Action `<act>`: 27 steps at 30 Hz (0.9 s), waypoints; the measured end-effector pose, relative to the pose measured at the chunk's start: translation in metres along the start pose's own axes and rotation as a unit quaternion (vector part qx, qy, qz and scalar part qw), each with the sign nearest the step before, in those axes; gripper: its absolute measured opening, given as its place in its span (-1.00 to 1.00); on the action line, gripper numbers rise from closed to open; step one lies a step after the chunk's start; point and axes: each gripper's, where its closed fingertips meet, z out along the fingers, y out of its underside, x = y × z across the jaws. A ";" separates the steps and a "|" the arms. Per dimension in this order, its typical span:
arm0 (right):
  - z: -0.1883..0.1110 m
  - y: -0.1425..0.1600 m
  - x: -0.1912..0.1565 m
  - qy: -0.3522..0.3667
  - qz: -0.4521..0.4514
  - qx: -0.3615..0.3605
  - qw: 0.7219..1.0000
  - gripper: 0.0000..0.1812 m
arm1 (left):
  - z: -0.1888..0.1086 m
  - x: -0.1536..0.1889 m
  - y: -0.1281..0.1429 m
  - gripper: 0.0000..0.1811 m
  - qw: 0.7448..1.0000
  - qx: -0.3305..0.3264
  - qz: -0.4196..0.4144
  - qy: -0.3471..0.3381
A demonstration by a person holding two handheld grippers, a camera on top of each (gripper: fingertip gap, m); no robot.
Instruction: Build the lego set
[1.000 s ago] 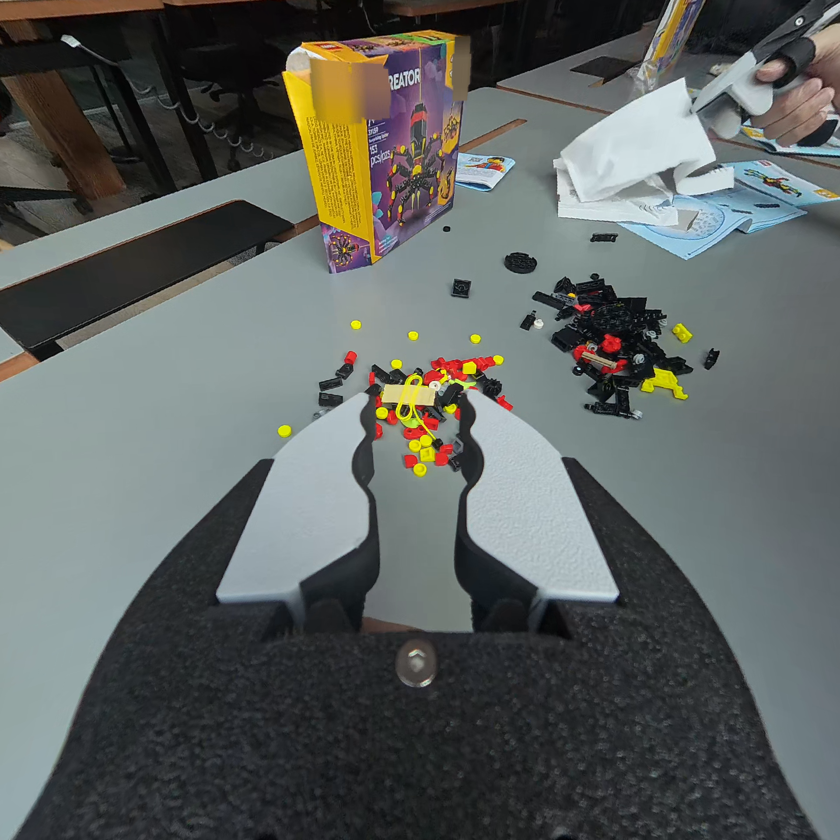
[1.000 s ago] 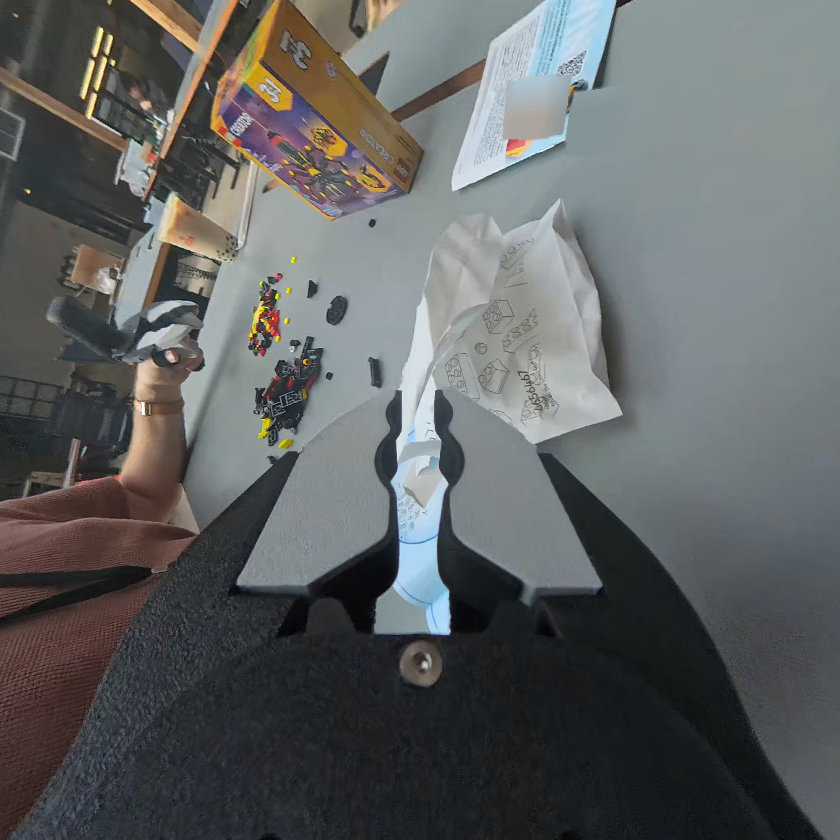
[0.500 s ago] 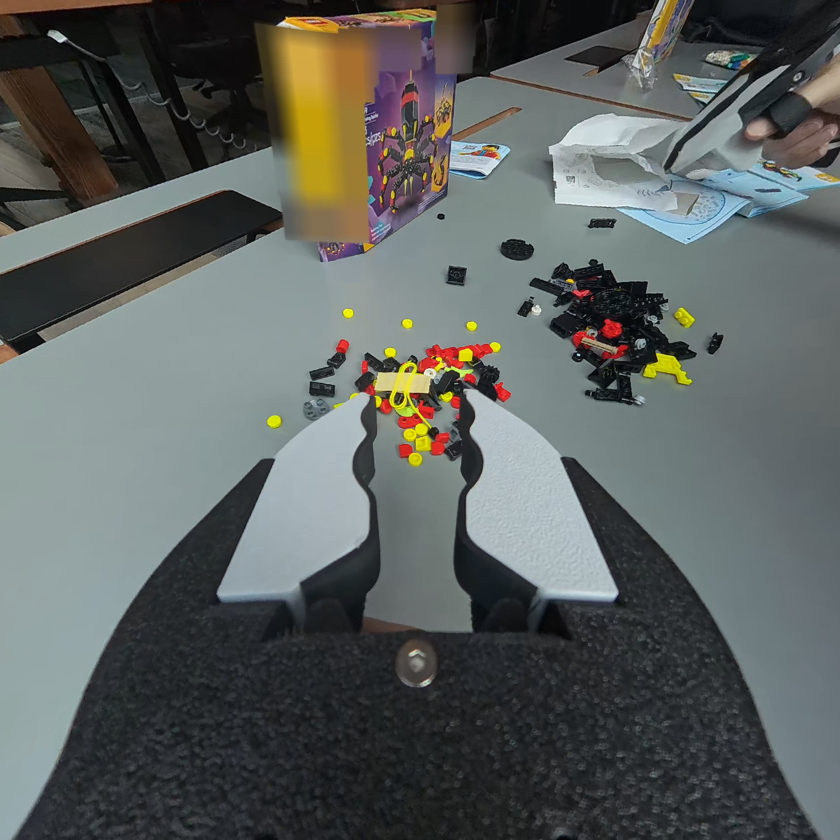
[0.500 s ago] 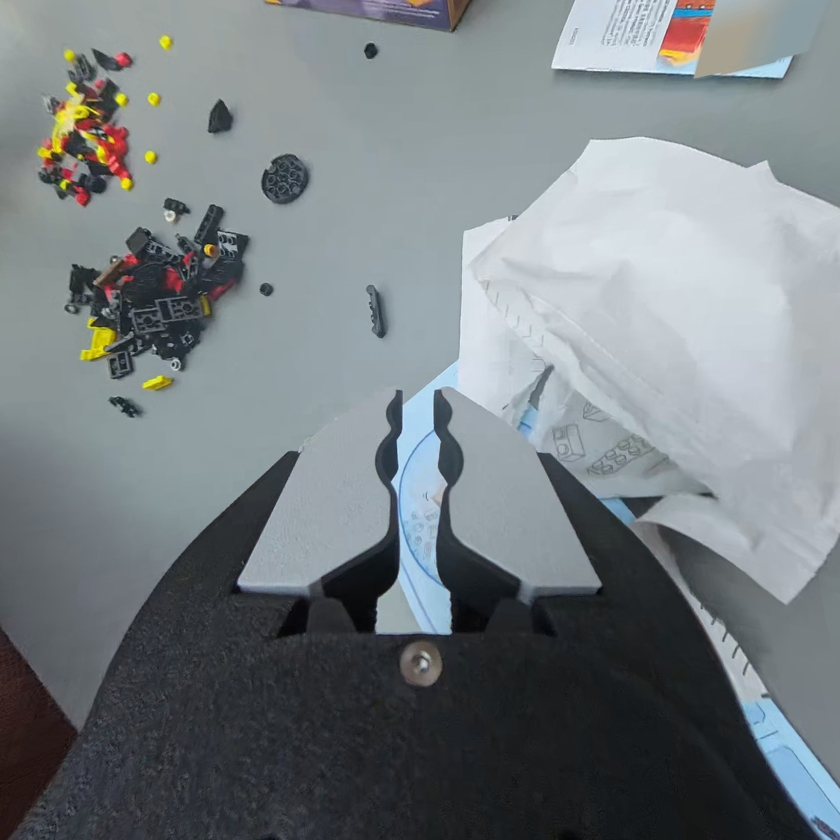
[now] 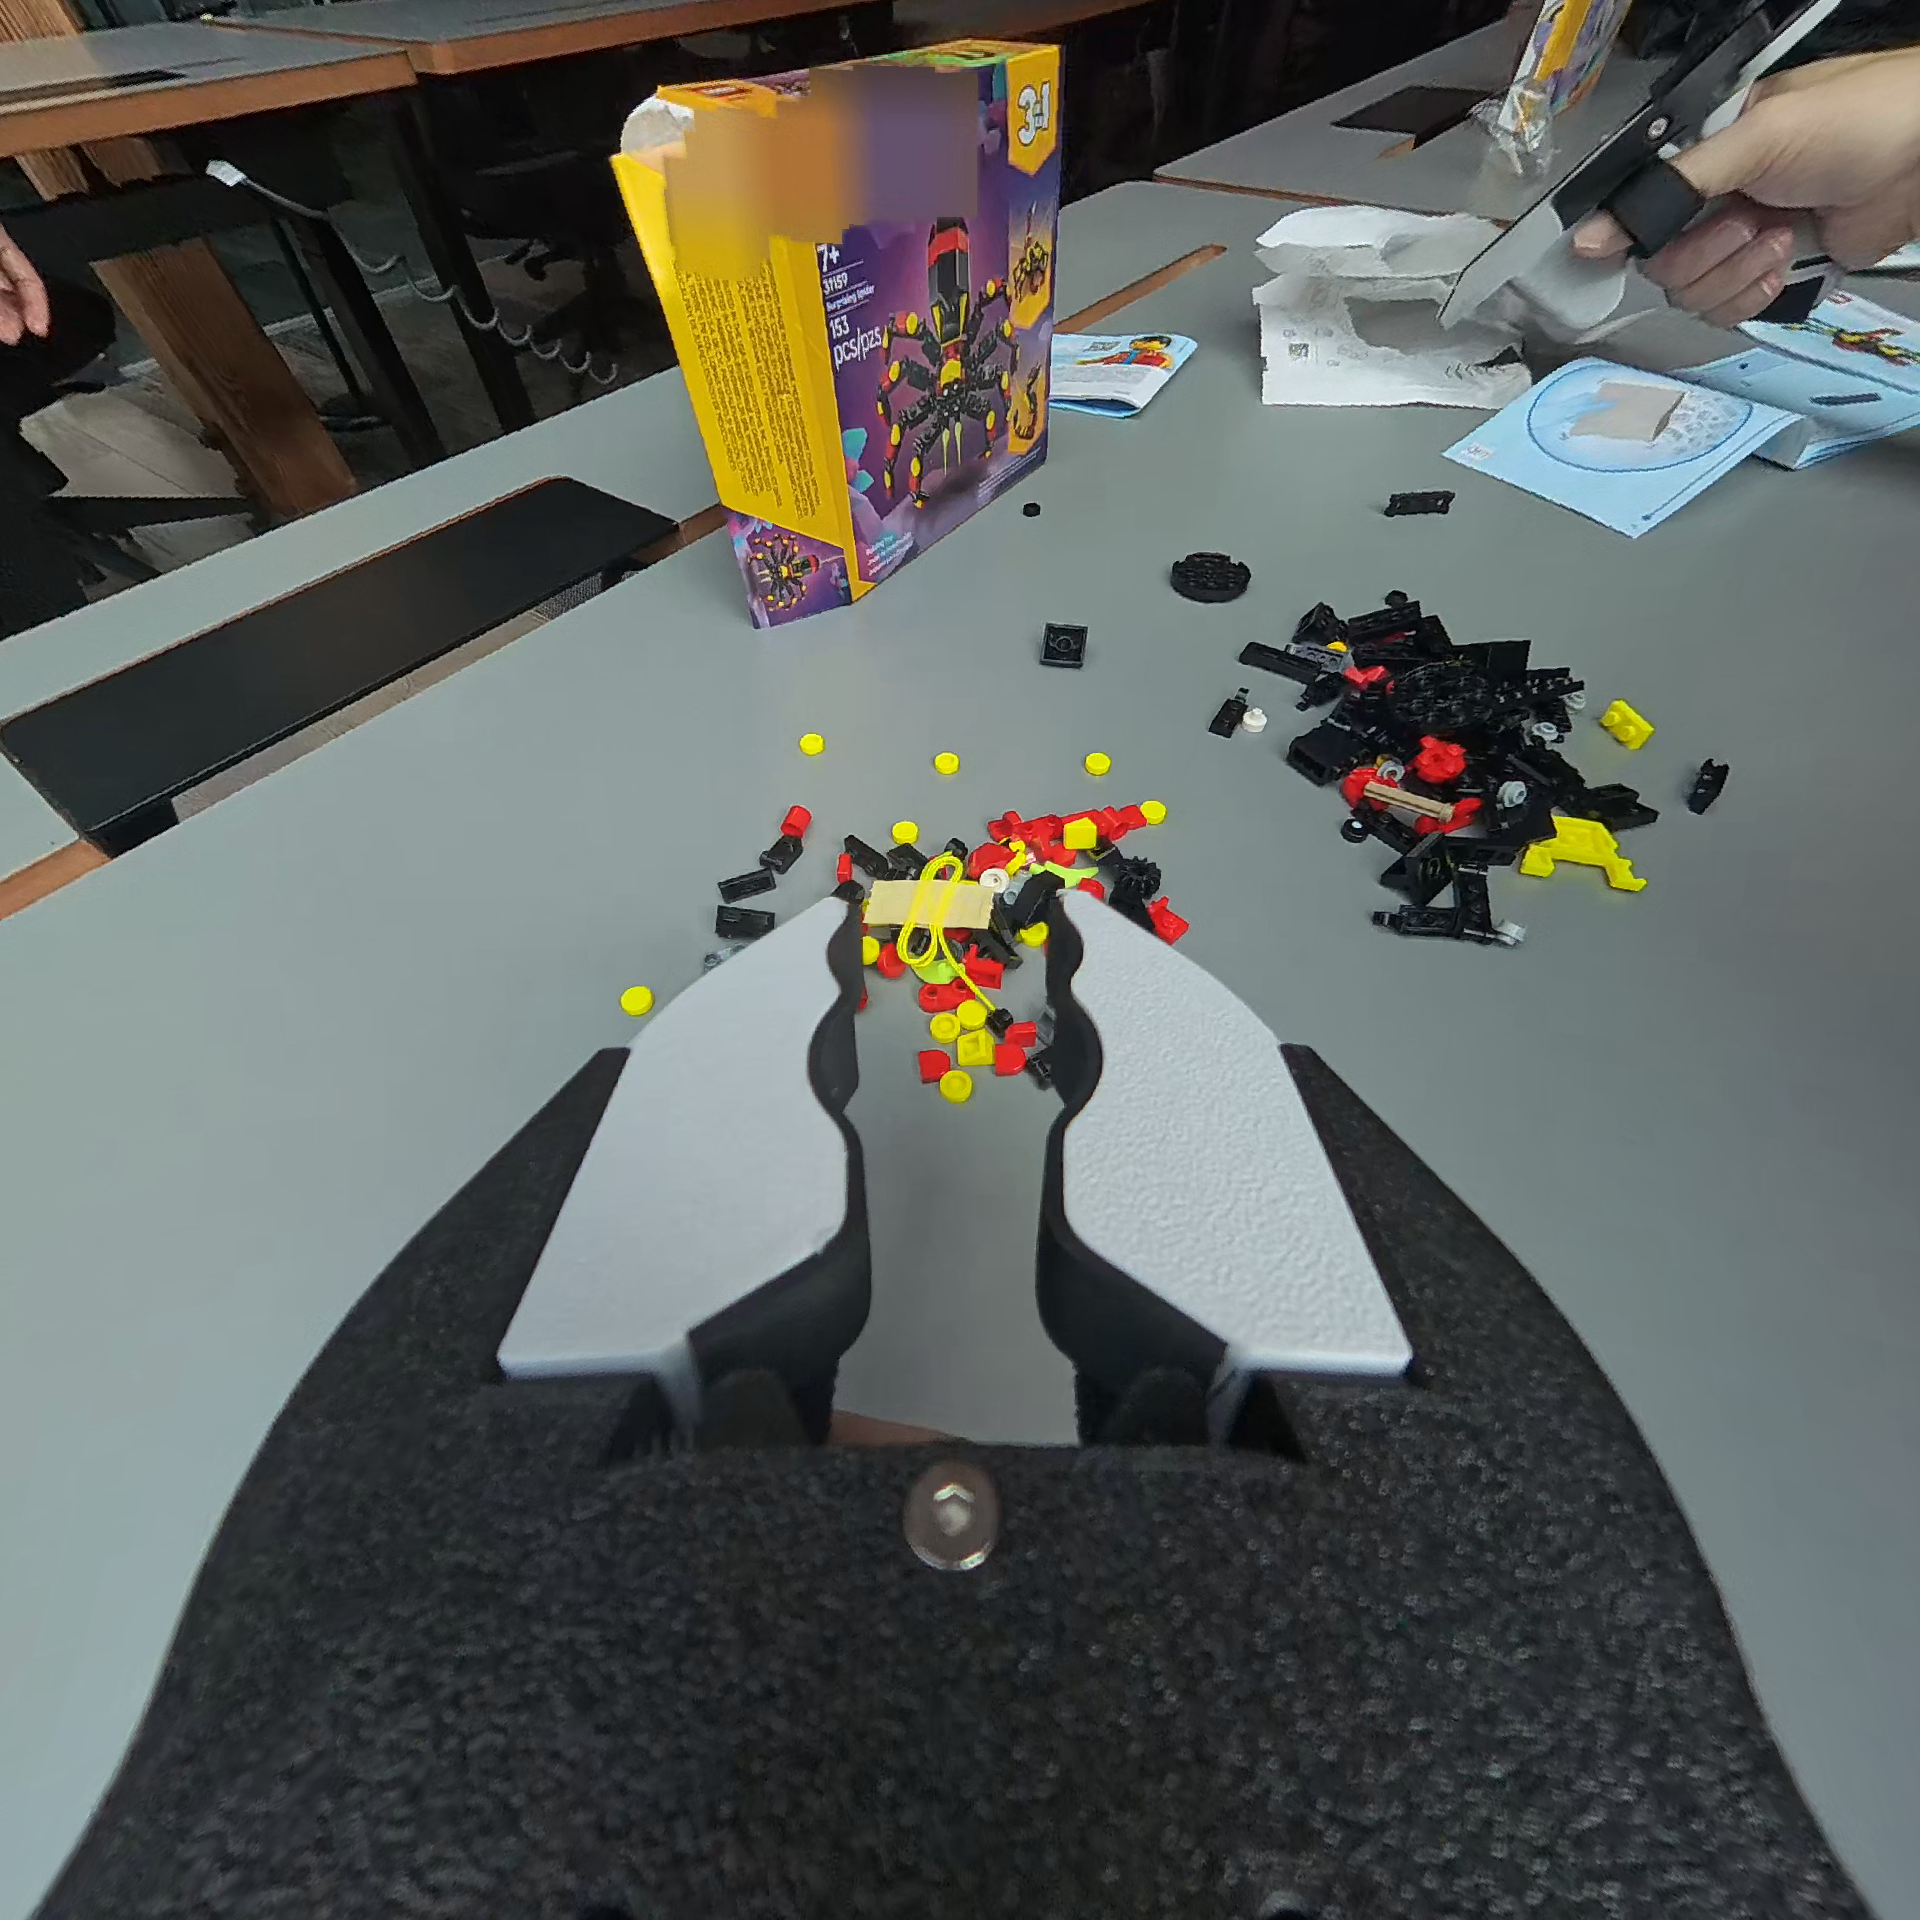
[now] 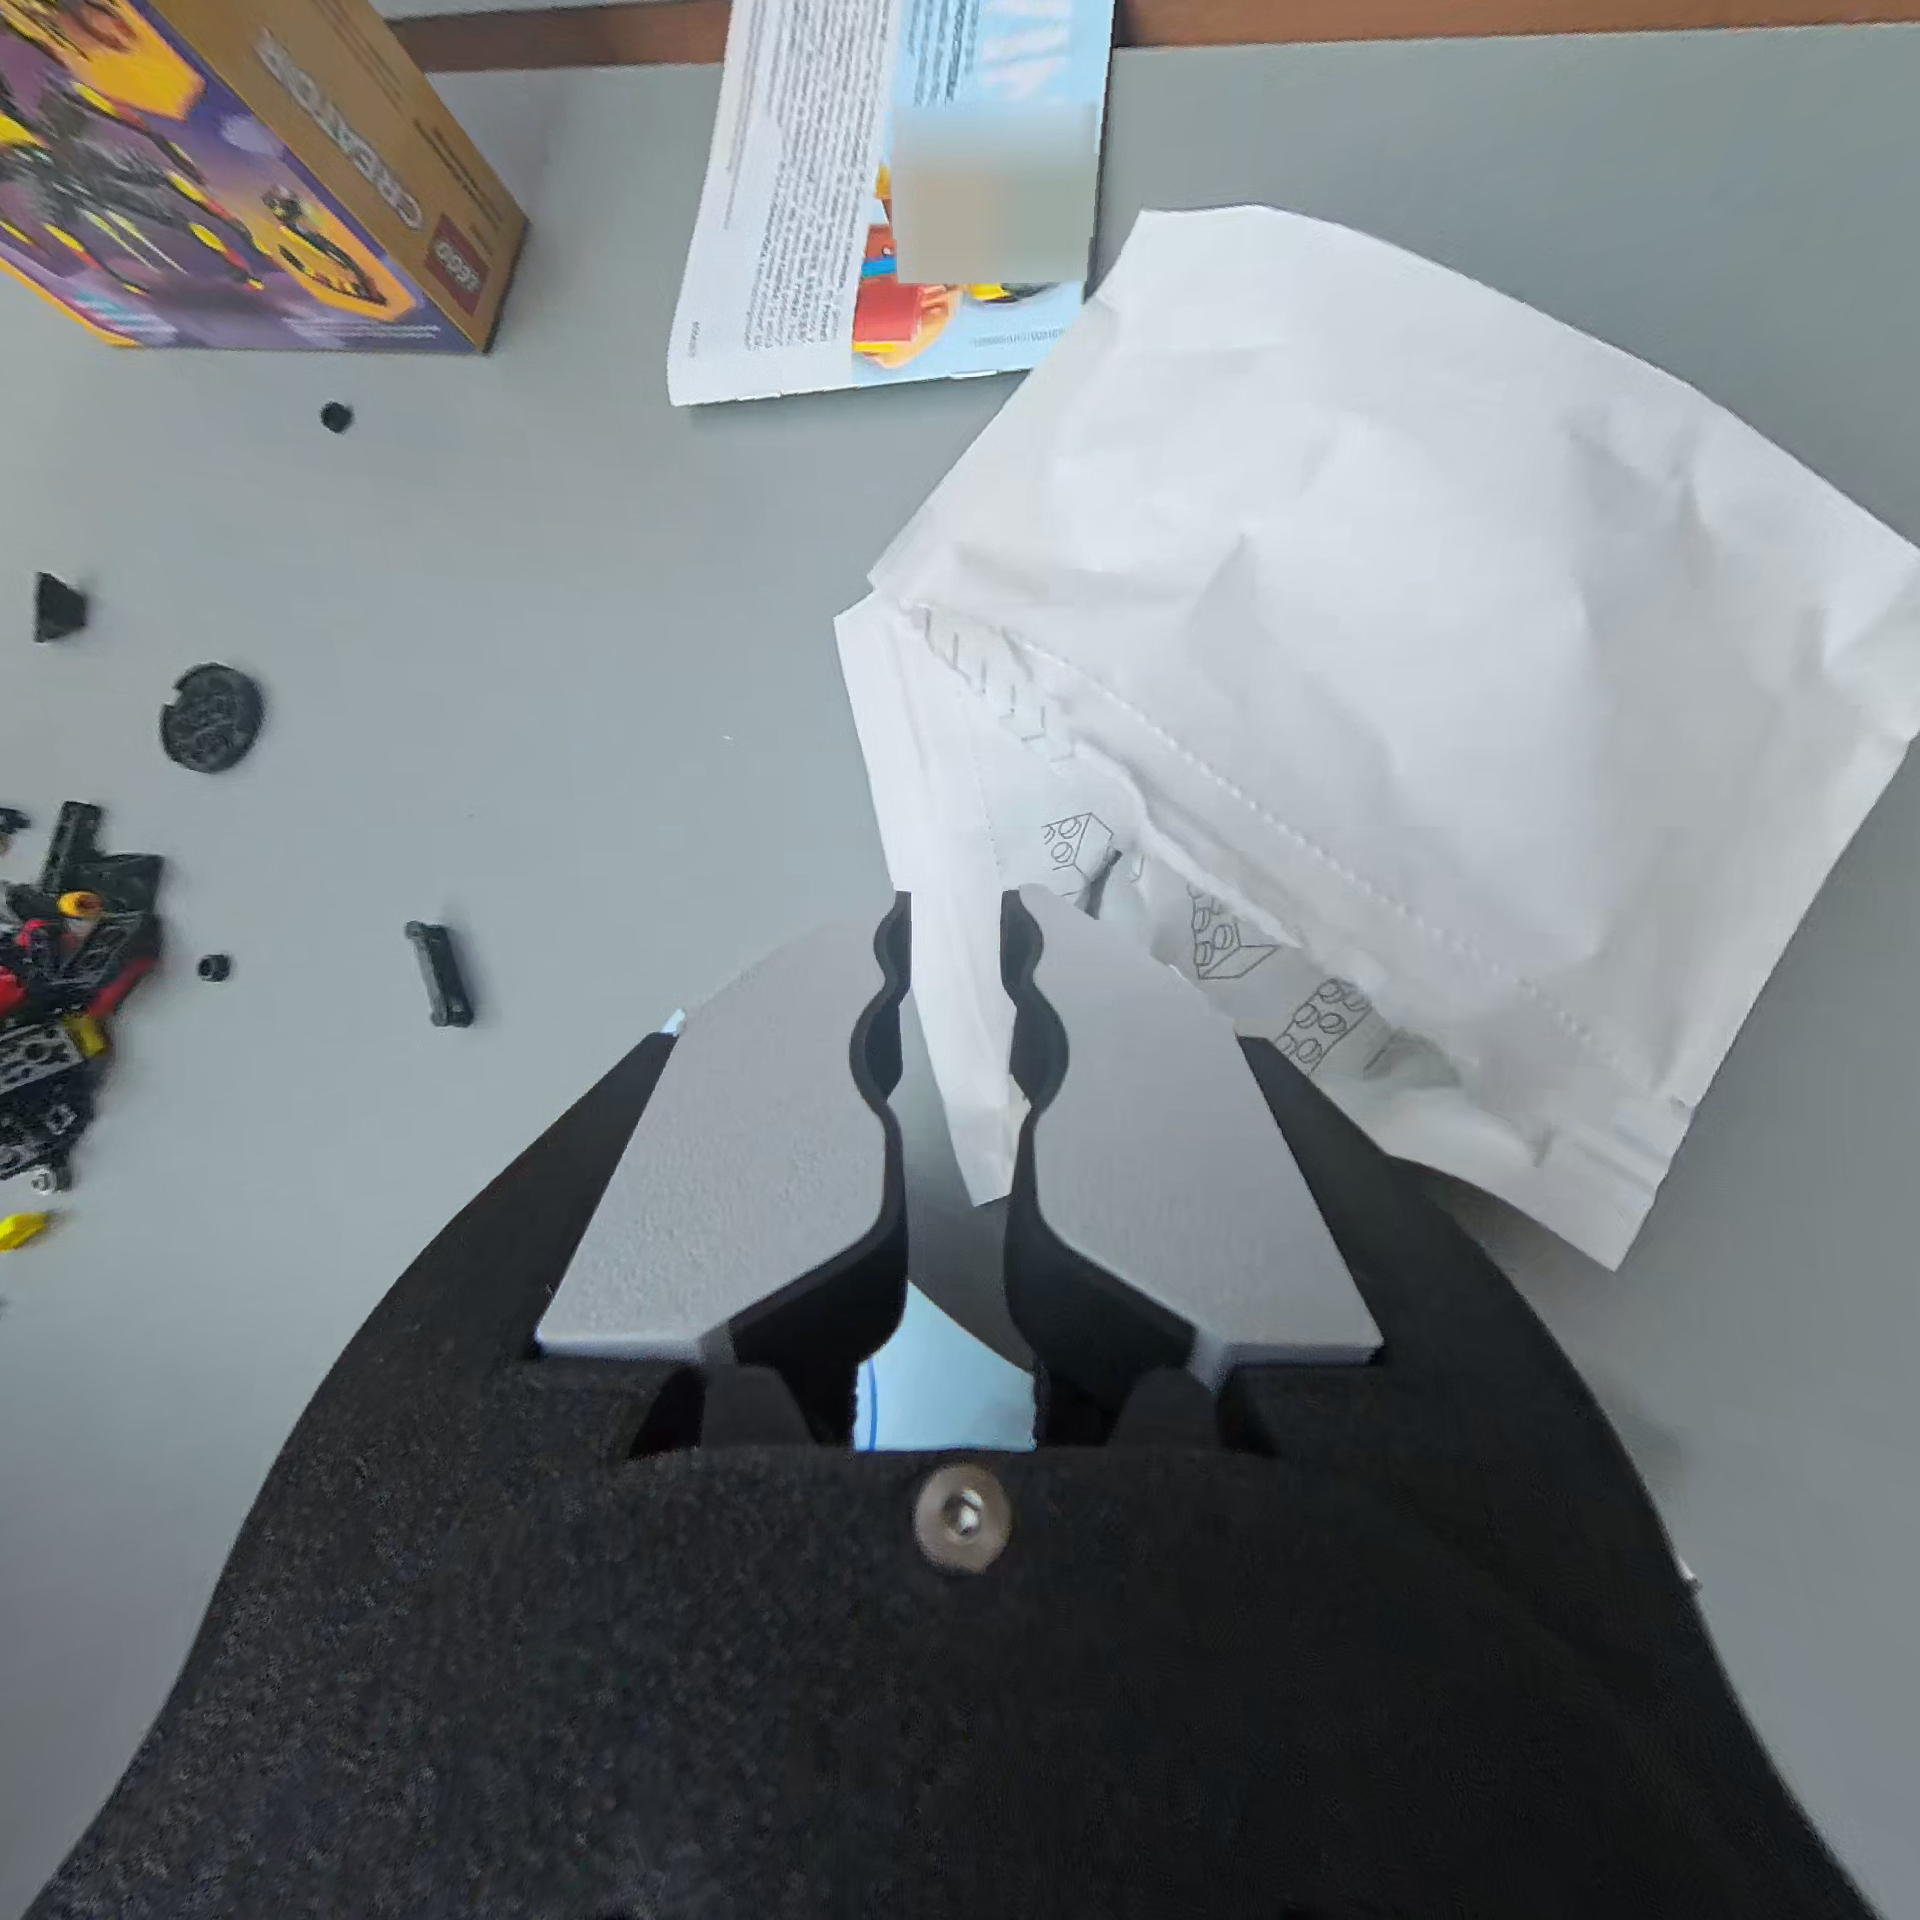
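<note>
My left gripper (image 5: 945, 914) is open and empty, hovering just short of a pile of small red, yellow and black Lego pieces (image 5: 987, 914) with a tan card and yellow string. A second pile of mostly black pieces (image 5: 1455, 769) lies to the right; its edge shows in the right wrist view (image 6: 62, 977). My right gripper (image 6: 956, 904) has its jaws a narrow gap apart over the edge of the white paper bags (image 6: 1403, 675); nothing is clamped. It shows far right in the left wrist view (image 5: 1475, 291), held by a hand.
The purple and yellow Lego box (image 5: 862, 343) stands at the back of the grey table (image 5: 312, 1039). Blue instruction booklets (image 5: 1621, 436) and a leaflet (image 6: 894, 197) lie by the bags. A round black plate (image 6: 213, 717) and a black bar (image 6: 442, 971) lie loose.
The right gripper has lowered the white bag it carried to the table and swung round to look straight down on the bags. The left gripper has barely moved.
</note>
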 end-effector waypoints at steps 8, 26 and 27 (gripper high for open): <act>-0.185 0.012 -0.051 -0.083 -0.003 0.248 0.965 -0.68 | 0.025 0.032 -0.027 -0.63 1.000 0.010 0.005 0.020; -0.297 0.156 0.034 0.024 0.057 0.312 0.948 -0.69 | 0.115 0.104 -0.076 -0.66 0.998 0.017 0.020 0.065; -0.296 0.156 0.034 0.015 0.058 0.313 0.948 -0.69 | 0.116 0.106 -0.078 -0.66 0.997 0.017 0.024 0.065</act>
